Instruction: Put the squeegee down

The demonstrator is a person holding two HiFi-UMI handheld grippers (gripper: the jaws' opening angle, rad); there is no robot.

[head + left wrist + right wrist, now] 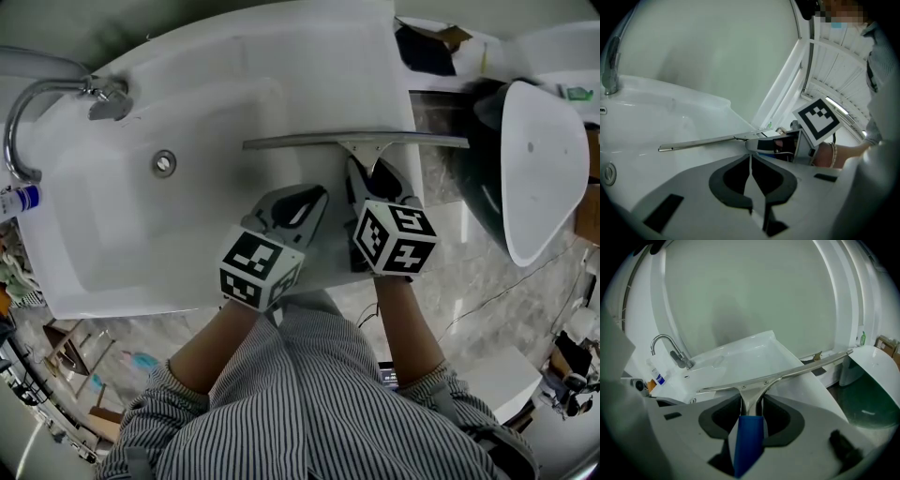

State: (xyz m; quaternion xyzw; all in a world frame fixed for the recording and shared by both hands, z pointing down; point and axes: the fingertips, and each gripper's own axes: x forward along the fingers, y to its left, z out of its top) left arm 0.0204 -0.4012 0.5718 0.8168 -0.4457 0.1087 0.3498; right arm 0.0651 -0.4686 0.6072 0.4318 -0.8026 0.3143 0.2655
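Left hand-held gripper (750, 161): jaws together, empty. Right hand-held gripper (751, 404): clamped on the blue handle of the steel-bladed squeegee (759, 383). The handle points toward the person, and the blade runs crosswise over the white ceramic sink's (187, 94) right edge.

Even indoor light, soft shadows, strong fisheye bending, dark vignetted corners, blurred near edges

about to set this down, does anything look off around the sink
Nothing spilled or broken shows. The squeegee is clamped in the right tool, its blade reaching past the sink's right edge. The only oddity is a loose white basin right of the sink, which seems to sit tipped rather than mounted.
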